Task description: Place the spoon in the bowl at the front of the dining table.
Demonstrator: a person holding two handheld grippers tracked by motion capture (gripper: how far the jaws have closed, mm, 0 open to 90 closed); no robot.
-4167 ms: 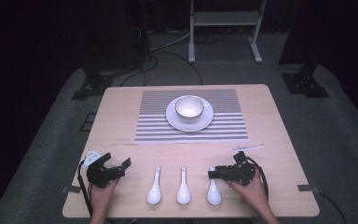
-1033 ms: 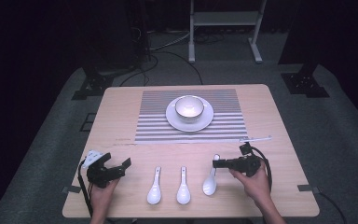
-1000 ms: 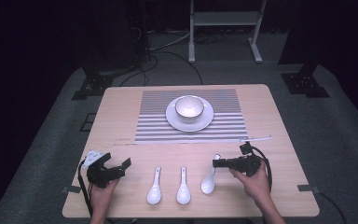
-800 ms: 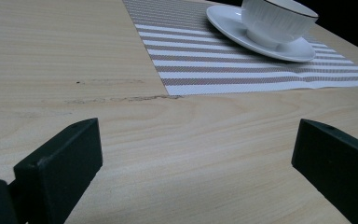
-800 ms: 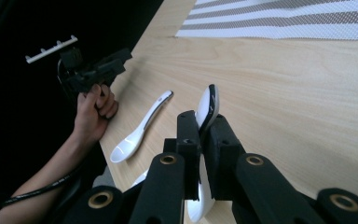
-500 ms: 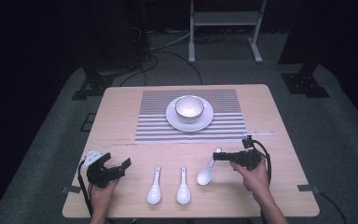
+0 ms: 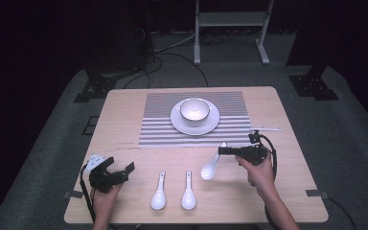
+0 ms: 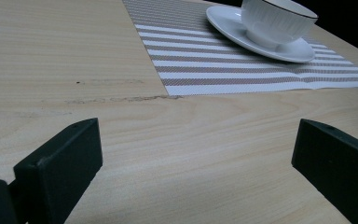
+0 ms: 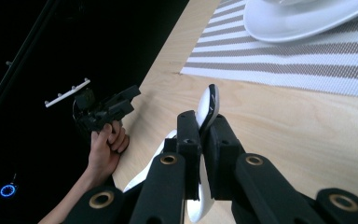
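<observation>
My right gripper (image 7: pixel 222 150) is shut on the handle of a white ceramic spoon (image 7: pixel 211 167), holding it lifted above the table with its bowl end hanging toward me. In the right gripper view the spoon (image 9: pixel 208 108) is pinched between the two black jaws. Two more white spoons (image 7: pixel 158 193) (image 7: pixel 188 191) lie side by side near the front edge. My left gripper (image 7: pixel 124 171) rests at the front left, open, its jaws wide apart over bare wood in the left gripper view. A white bowl (image 7: pixel 194 109) sits on a saucer (image 7: pixel 177 123) on the striped placemat (image 7: pixel 158 124).
The wooden table (image 7: pixel 124 115) stands on grey carpet, with dark stands and cables behind it. The bowl (image 8: pixel 278 18) and saucer (image 8: pixel 233 28) appear far ahead in the left gripper view. The left hand with its gripper (image 9: pixel 103 109) is seen far off in the right gripper view.
My right gripper has taken hold of the rightmost spoon and lifted it off the table, moving it up and toward the placemat. The left gripper has stayed still.
</observation>
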